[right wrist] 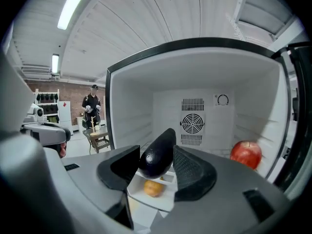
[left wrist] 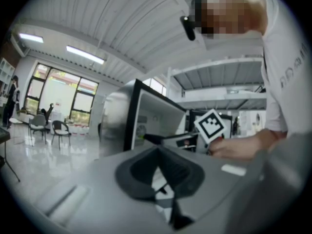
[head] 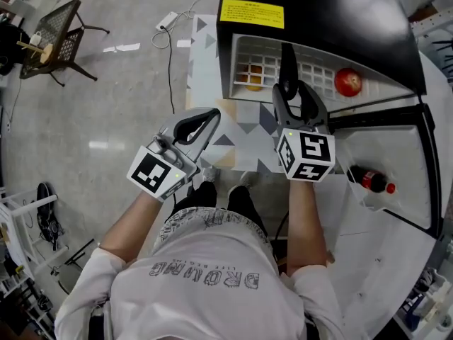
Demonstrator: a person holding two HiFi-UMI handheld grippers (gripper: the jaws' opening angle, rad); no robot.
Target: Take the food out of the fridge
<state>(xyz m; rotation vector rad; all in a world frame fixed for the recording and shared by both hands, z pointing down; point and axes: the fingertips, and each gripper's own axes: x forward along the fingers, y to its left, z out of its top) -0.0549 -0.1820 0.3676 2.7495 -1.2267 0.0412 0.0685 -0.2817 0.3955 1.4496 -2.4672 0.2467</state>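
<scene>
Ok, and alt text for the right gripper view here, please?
The right gripper holds a dark eggplant between its jaws in front of an open, white-lined fridge. Inside, a red apple sits at the right, and an orange fruit lies on a white rack below the jaws.

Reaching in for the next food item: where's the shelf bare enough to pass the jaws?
Bare shelf between the held eggplant and the apple; also behind the orange. Tight where the apple sits near the right wall.
</scene>
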